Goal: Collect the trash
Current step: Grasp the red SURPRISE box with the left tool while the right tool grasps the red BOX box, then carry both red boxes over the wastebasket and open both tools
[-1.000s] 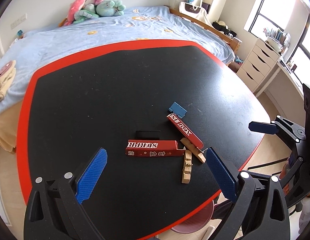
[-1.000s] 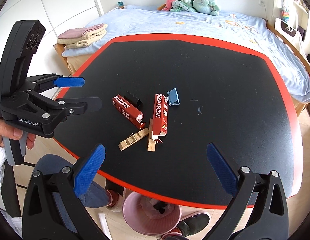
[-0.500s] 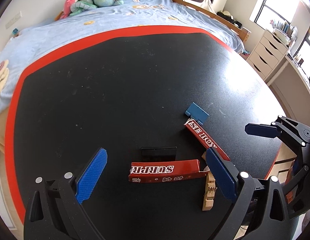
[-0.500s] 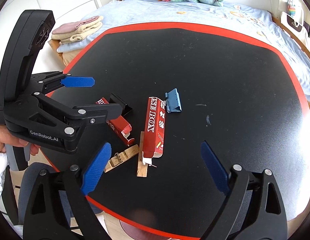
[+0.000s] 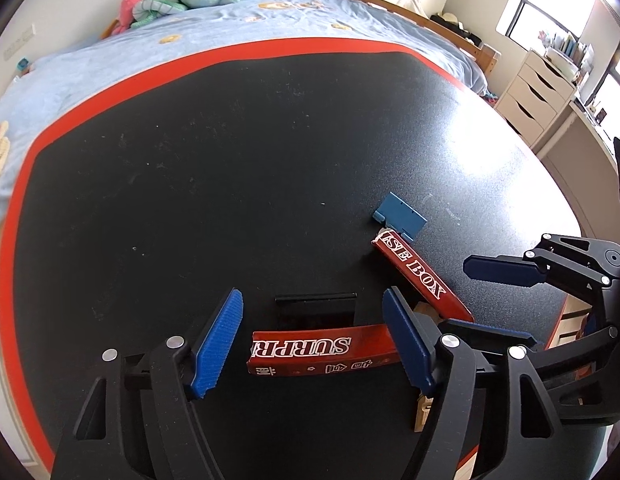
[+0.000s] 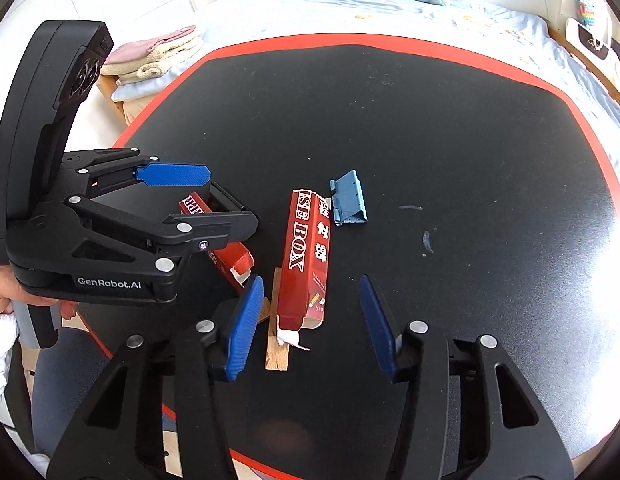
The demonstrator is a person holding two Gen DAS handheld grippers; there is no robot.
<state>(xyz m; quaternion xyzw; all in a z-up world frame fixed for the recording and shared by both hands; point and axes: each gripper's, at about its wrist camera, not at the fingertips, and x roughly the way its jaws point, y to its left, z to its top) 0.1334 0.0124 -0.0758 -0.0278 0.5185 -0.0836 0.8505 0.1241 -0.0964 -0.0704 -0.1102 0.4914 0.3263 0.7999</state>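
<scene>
Left tool (image 5: pixel 312 340) wide, straddling near red box (image 5: pixel 322 350); right tool (image 6: pixel 310 324) wide over far red box (image 6: pixel 306 256) on surface (image 6: pixel 430 120).

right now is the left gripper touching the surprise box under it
Apart. In the left wrist view the left gripper stands open, with black table showing between its left pad and the box; the right pad overlaps it.

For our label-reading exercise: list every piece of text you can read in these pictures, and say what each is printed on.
"SURPR": left red box, rest hidden by a finger.
"SE BOX": right red box.
"GenRobot.AI": left gripper body.
Chinese characters on both boxes and small print near the right box's end: not readable.
</scene>
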